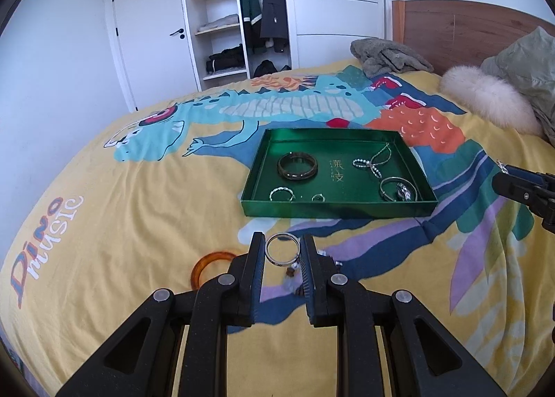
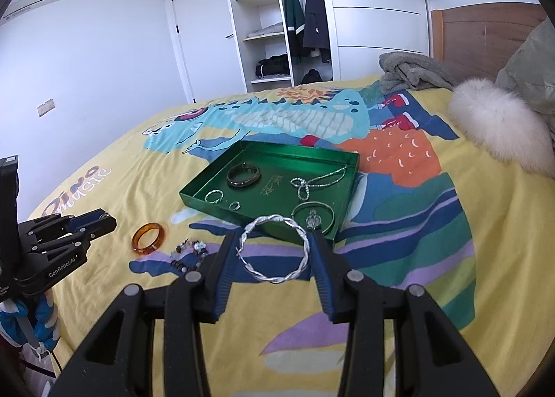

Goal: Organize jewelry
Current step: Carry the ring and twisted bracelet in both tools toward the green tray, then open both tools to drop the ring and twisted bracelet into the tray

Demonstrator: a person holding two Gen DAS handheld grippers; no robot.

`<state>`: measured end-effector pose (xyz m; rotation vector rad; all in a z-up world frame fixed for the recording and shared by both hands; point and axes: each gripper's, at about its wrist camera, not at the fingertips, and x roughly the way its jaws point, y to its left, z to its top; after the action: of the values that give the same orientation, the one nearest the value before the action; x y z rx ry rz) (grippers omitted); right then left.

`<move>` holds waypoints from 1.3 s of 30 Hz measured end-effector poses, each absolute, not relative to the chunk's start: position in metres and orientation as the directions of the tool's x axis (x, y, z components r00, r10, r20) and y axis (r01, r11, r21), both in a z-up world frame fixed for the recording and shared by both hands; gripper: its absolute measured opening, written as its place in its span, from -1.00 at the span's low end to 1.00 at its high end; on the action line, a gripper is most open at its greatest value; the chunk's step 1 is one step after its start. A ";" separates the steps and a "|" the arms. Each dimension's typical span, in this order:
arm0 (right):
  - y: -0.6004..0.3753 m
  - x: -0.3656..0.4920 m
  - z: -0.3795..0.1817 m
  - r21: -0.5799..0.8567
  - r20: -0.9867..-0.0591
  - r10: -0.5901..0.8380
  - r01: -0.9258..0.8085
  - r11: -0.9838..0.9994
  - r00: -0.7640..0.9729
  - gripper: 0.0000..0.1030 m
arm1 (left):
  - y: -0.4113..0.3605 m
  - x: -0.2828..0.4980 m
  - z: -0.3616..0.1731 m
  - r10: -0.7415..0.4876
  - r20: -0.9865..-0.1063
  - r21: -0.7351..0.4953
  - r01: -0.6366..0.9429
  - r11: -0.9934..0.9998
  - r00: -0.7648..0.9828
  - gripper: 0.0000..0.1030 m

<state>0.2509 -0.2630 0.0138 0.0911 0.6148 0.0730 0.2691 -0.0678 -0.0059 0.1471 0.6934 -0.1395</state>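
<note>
My left gripper (image 1: 281,251) pinches a small silver ring (image 1: 282,248); my right gripper (image 2: 274,251) clamps a twisted silver bangle (image 2: 274,251); the green tray (image 2: 341,220) lies straight ahead on the bedspread, its near edge closer to my right.

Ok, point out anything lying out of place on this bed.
Two pieces lie loose on the bedspread, outside the green tray that holds the rest: an amber bangle and, beside it, a beaded bracelet in a loose heap. Nothing looks damaged.
</note>
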 end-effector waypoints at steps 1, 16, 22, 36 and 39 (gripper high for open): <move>-0.266 0.261 0.014 0.106 -0.573 0.094 -0.040 0.994 0.814 -0.24 | -0.071 0.281 -0.006 -0.078 -0.649 0.090 0.179 0.980 0.757 -0.61; -0.326 0.435 -0.040 0.108 -0.677 0.074 -0.001 0.994 0.732 -0.24 | -0.126 0.487 -0.051 0.009 -0.750 0.133 0.138 0.981 0.662 -0.61; -0.329 0.471 -0.078 0.069 -0.742 0.073 -0.032 0.997 0.666 -0.24 | -0.131 0.532 -0.087 0.075 -0.786 0.166 0.093 0.982 0.614 -0.61; -0.303 0.495 -0.105 -0.003 -0.780 0.090 -0.148 0.989 0.620 -0.22 | -0.144 0.548 -0.113 0.120 -0.782 0.229 0.103 0.968 0.612 -0.60; -0.299 0.494 -0.107 -0.026 -0.783 0.078 -0.158 0.987 0.617 -0.21 | -0.143 0.548 -0.113 0.114 -0.784 0.219 0.100 0.971 0.610 -0.60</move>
<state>0.4944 -0.2991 -0.1068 -0.0956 0.8955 0.1363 0.5485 -0.1432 -0.1130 0.2521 0.9171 0.0083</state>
